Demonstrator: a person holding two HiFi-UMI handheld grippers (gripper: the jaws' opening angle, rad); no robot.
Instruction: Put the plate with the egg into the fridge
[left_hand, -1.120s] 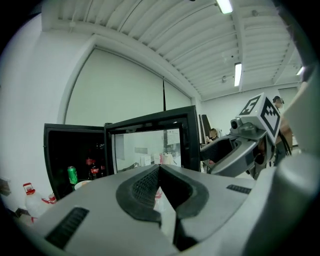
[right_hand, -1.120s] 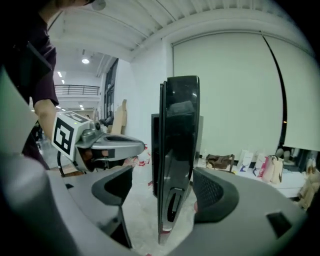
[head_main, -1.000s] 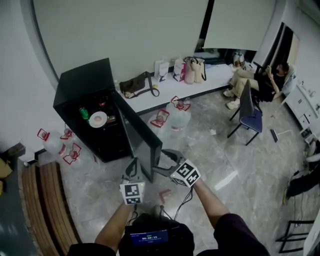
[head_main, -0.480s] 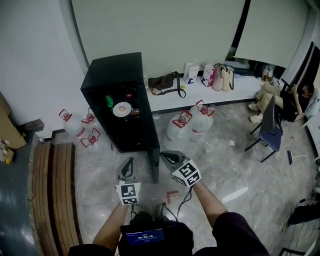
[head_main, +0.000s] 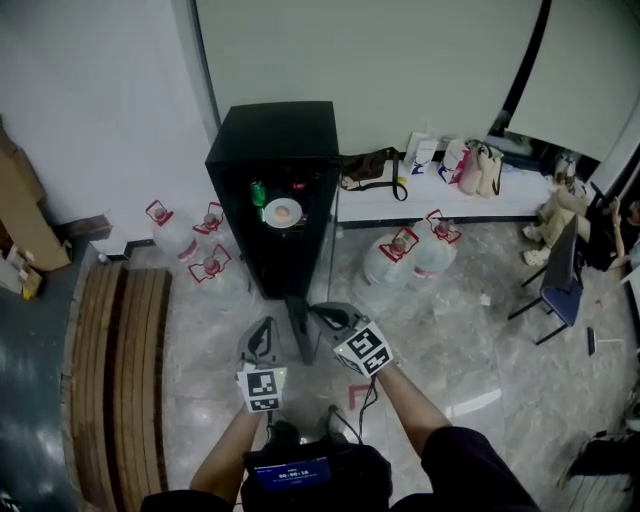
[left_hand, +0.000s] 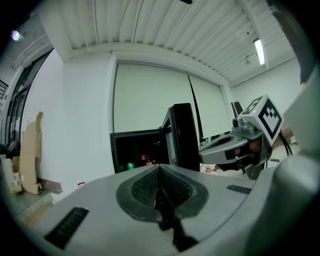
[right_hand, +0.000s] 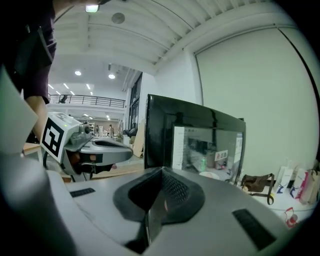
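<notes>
Fridge (head_main: 272, 135): front open; shelf room partly taken by plate (head_main: 283, 211) and green can (head_main: 257, 192). Door (head_main: 303, 325): edge-on, standing between left gripper (head_main: 262, 330) and right gripper (head_main: 325, 312). Water jugs (head_main: 213, 275) crowd the floor at the fridge's left, more jugs (head_main: 400, 262) at its right.

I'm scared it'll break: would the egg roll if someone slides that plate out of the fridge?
Probably: the egg looks round and seems to sit loose on a shallow plate. The plate looks stiff, likely breakable if dropped.
</notes>
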